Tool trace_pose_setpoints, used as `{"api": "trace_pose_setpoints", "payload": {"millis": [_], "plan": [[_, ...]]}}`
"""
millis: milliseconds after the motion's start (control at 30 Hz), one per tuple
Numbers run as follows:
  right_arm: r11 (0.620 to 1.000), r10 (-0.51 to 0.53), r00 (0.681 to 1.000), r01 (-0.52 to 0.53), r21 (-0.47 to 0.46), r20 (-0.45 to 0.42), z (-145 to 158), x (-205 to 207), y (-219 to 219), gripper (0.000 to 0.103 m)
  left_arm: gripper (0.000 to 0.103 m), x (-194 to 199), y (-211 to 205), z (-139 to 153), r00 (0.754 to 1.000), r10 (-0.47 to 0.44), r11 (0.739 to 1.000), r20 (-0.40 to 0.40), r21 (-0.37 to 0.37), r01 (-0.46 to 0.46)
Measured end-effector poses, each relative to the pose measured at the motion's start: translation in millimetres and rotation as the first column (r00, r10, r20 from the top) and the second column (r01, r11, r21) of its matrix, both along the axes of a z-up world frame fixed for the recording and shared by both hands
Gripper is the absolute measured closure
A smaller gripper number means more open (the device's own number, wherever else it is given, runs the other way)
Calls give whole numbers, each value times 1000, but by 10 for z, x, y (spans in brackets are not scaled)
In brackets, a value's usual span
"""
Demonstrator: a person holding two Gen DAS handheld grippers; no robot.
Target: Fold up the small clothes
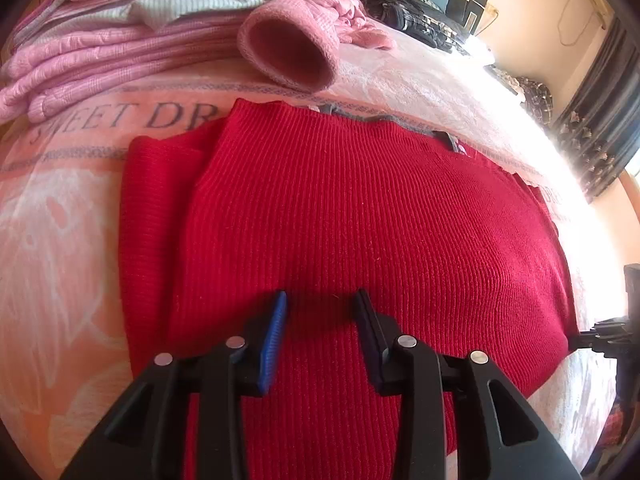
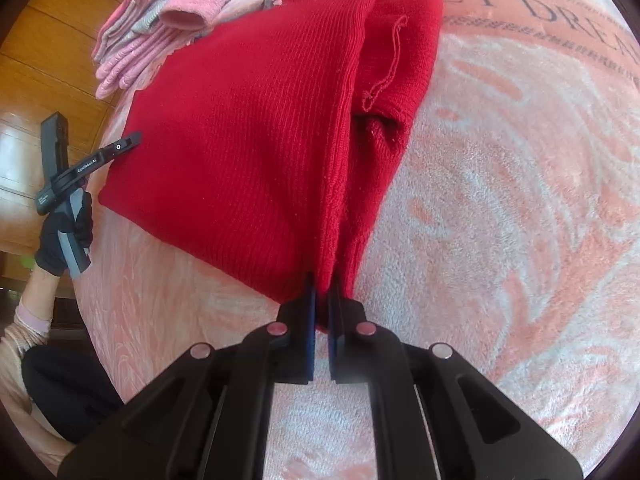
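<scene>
Your red sweater [image 1: 340,216] lies spread on the pink blanket [image 1: 60,248], and everything else here sits around it. Its ribbed body is flat, with one side folded over so a second red layer shows along that edge; in the right wrist view a loose red thread [image 2: 386,68] trails across that folded part.

Your left gripper [image 1: 320,300] is over the sweater's near part, jaws parted to a moderate gap with nothing between them. One blue pad [image 1: 274,336] shows on the inside of a finger. You can't tell from this view whether the tips touch the knit or hang just above it.

Your right gripper [image 2: 322,284] is at the sweater's near corner, jaws nearly closed and pinching a bunched fold of red fabric, which rises in a ridge from the fingers back toward the body of the sweater.

Beyond the sweater's far edge sits a stack of folded pink and grey clothes [image 1: 120,40], and just beside it a pink sleeve cuff [image 1: 292,52] with its opening facing you. The blanket's printed lettering [image 1: 160,114] runs between the sweater and that stack.

In the right wrist view, your gloved hand [image 2: 64,232] holds the left gripper's handle off the sweater's side edge.
</scene>
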State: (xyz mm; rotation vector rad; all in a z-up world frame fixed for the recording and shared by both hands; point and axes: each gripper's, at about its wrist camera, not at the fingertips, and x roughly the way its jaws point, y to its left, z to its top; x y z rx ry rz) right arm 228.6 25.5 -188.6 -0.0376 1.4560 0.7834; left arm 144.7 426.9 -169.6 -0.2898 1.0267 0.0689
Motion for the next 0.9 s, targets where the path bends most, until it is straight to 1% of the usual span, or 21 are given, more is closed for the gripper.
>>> {"api": "trace_pose_setpoints", "payload": {"millis": [67,100,133,167,200,233,267,333,400,433,533,600,633,700,733,767,800,833,900], "plan": [[1000,13,1000,-13,-9,1,47,22,0,99,66,-6,4,26,1000,10,1000,-3,-9,-10],[1000,17,1000,-17,-6,12,99,32,8,97,66,0,9,53,1000,19,1000,-6,-22,-19],[1000,19,999,-19,-1,33,163,33,-2,90,66,8,9,92,1000,24,999,-4,-43,-24],[1000,9,998,-8,-7,60,234,49,-19,88,66,23,-8,139,1000,24,997,5,-73,-23],[1000,-5,997,5,-5,81,306,70,-34,81,66,53,-16,178,1000,24,995,14,-99,-22],[1000,-18,995,17,8,96,373,100,-43,76,65,79,-54,215,1000,22,994,21,-111,-20],[999,-33,994,31,16,106,419,142,-39,76,64,109,-112,243,1000,15,994,25,-112,-12],[998,-61,990,60,10,126,449,237,-21,76,61,164,-244,272,999,-2,996,33,-93,5],[997,-79,986,82,-11,150,430,319,18,76,55,212,-357,267,999,-7,998,31,-61,9],[996,-83,984,87,-19,155,404,347,46,76,54,233,-404,256,1000,-9,999,26,-46,10],[995,-100,984,100,5,148,369,394,113,76,48,262,-493,234,1000,-3,1000,23,-1,3],[995,-105,980,103,16,169,386,415,170,76,43,269,-540,223,1000,2,1000,27,30,-3],[995,-100,979,101,6,176,383,421,219,76,39,273,-562,218,1000,3,999,27,40,-4],[995,-97,978,102,-20,187,345,453,287,76,38,276,-600,212,999,-5,998,34,55,3],[994,-93,978,101,-35,187,305,470,312,81,38,276,-617,210,999,-7,998,37,65,5],[994,-88,980,97,-47,181,257,482,340,83,38,268,-632,207,999,-7,997,39,77,4],[994,-86,981,97,-57,172,201,494,357,92,38,267,-649,204,999,-10,996,41,90,6],[993,-84,982,96,-67,168,148,491,363,95,37,265,-661,198,999,-14,995,42,102,9],[992,-80,980,96,-85,182,77,481,366,96,37,260,-674,190,999,-13,991,43,130,7]]}}
